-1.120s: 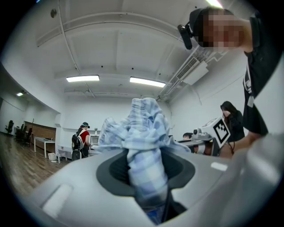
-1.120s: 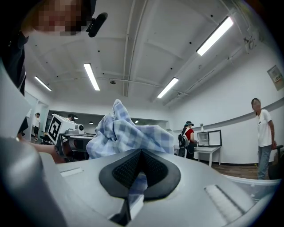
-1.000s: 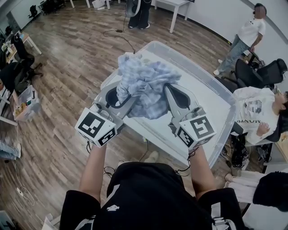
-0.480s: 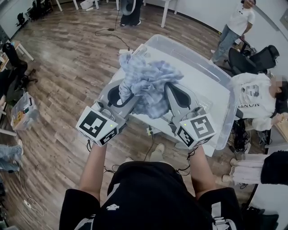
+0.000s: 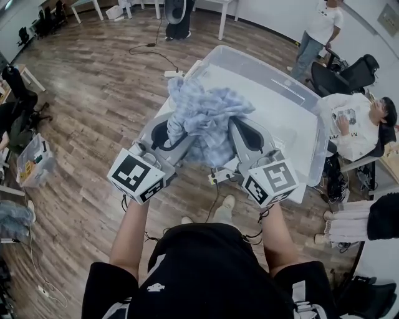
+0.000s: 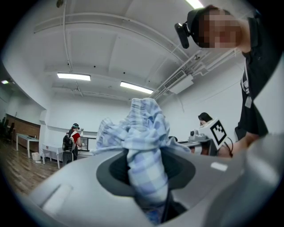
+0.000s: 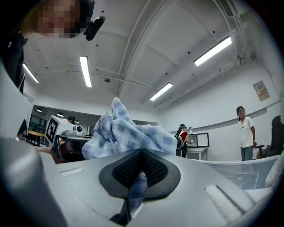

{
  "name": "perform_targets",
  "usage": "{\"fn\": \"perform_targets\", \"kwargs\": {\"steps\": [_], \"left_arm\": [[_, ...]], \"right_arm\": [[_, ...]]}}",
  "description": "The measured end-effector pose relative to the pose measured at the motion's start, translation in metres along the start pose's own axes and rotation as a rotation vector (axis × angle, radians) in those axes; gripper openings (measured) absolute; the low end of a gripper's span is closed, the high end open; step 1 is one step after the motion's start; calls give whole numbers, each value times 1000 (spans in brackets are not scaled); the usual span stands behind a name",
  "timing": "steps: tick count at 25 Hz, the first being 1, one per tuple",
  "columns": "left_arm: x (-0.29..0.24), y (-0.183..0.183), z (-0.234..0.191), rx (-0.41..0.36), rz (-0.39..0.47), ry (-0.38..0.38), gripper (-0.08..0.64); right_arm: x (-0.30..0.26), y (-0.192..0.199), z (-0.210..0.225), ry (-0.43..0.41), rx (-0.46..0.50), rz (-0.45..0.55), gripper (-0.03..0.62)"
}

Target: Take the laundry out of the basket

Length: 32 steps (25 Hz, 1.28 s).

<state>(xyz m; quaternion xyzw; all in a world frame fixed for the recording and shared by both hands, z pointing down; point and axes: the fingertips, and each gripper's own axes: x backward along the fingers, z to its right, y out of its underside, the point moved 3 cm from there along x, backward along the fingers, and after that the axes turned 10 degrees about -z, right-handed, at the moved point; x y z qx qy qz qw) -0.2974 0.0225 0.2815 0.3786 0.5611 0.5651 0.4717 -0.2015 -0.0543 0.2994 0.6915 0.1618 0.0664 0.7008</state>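
Note:
A bunched blue-and-white checked cloth [image 5: 202, 118] hangs in the air in front of me, near the front left edge of the clear plastic basket [image 5: 299, 99]. My left gripper [image 5: 173, 134] is shut on its left side; a thick fold of the cloth [image 6: 146, 173] fills the gap between the jaws. My right gripper [image 5: 235, 138] is shut on the right side, with a thin strip of the cloth [image 7: 135, 188] pinched between the black pads. Both grippers point upward, toward the ceiling. The basket's inside shows white and bare.
The basket rests on a white table [image 5: 187, 75] over a wooden floor. A person in white [image 5: 355, 128] sits at the right, another stands at the far right [image 5: 315, 31], and a third stands at the back [image 5: 177, 15]. A cable [image 5: 149, 50] lies on the floor.
The view has drifted slightly so the basket and room sit a little farther up and right. Both grippers keep the same hold on the cloth.

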Motion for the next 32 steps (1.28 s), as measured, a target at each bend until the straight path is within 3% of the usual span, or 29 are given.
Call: {"fn": "perform_targets", "kwargs": {"steps": [13, 32], "left_arm": [[68, 14, 36, -36, 23, -7, 142], [88, -6, 63, -47, 38, 2, 142]], "right_arm": [[35, 11, -66, -10, -20, 46, -2], [64, -9, -85, -12, 9, 55, -2]]}}
